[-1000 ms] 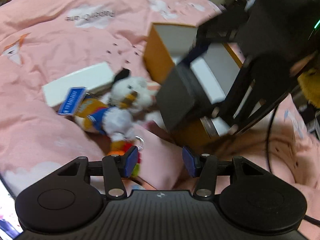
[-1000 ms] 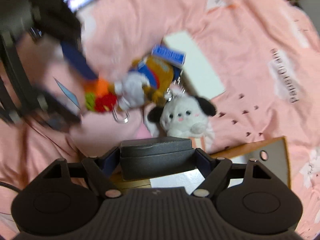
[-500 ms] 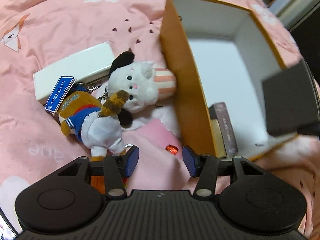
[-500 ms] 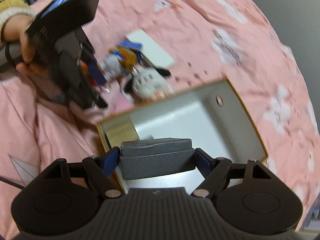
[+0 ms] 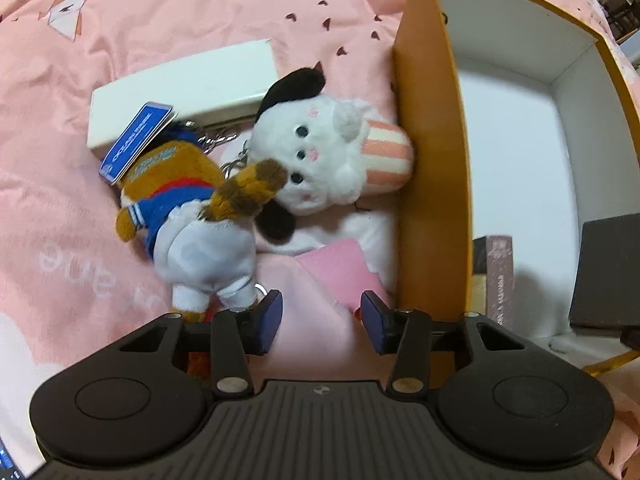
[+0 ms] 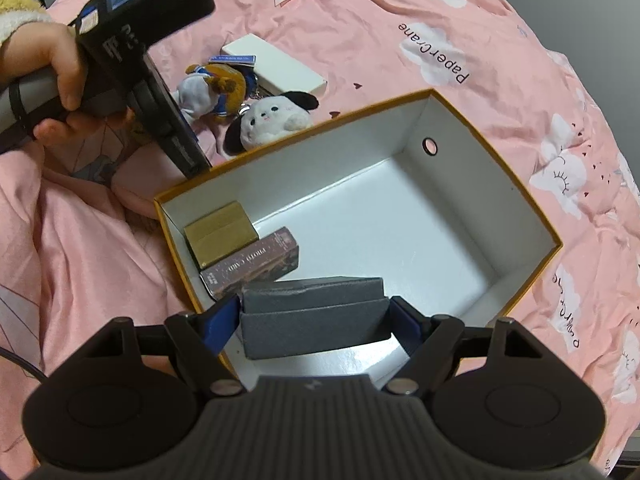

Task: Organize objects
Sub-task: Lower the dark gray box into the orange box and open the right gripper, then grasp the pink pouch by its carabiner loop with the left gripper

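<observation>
My right gripper (image 6: 314, 322) is shut on a dark grey box (image 6: 314, 314) and holds it over the near end of an orange cardboard box with a white inside (image 6: 440, 208). In that box lie a gold box (image 6: 220, 234) and a brown photo-card box (image 6: 252, 268). My left gripper (image 5: 321, 320) is open and empty, low over the pink bedding beside the orange box's wall (image 5: 432, 160). Just ahead of it lie a brown plush in a blue sailor top (image 5: 188, 208), a white dog plush (image 5: 316, 168) and a white flat box (image 5: 188, 88). The grey box (image 5: 608, 272) shows at that view's right.
Everything lies on a pink duvet (image 6: 400, 12) with cloud prints and folds. A pink soft item (image 5: 340, 272) and something red lie between my left fingertips and the orange box. The hand holding the left gripper (image 6: 64, 68) is at the right view's upper left.
My right gripper has carried the grey box from above the plush toys to over the orange box and lowered it. My left gripper has moved closer to the plush toys.
</observation>
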Demonstrator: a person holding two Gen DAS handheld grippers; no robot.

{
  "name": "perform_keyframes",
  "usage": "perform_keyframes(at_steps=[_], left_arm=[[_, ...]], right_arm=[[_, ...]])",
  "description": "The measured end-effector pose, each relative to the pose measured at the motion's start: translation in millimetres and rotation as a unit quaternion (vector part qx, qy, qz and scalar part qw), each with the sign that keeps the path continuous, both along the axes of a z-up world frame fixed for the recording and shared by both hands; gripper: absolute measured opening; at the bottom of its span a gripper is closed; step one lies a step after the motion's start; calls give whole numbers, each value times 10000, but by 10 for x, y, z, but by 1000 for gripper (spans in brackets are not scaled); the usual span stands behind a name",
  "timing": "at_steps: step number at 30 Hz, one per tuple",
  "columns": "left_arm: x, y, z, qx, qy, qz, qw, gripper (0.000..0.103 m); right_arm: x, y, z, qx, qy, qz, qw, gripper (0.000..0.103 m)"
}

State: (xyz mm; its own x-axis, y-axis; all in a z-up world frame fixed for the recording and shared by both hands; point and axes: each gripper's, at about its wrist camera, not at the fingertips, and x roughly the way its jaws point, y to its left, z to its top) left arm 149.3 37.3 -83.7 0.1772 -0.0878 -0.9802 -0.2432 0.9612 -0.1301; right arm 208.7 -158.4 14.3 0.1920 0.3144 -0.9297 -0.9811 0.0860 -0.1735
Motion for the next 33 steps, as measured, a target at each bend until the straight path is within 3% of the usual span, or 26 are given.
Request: perform_keyframes(at_steps=[7,12,16,21,28,33], left_arm=[[39,-118,-100,369,77,78,9993,49],[-15,-88,-93,241,-154,-17,9996,32],[-132,7,57,-119,-401,-138,9990,17],[-329,104,378,-624,-809,-192,9946,9],[-498,155,764,-1059,-1345,-314,9847,7],[-539,229,865,-1392,-1620,-547,9754,7]], right_arm=[[-40,-77,-67,96,83,11,9999,81],[-63,-100,-84,92,123,25,9999,81],[-60,-91,-97,50,112,13,9999,81],[-70,-64,-86,2,73,83,9999,81],[-12,118,-147,-314,62,458,9984,81],[94,367,-331,-662,209,945,9931,81]])
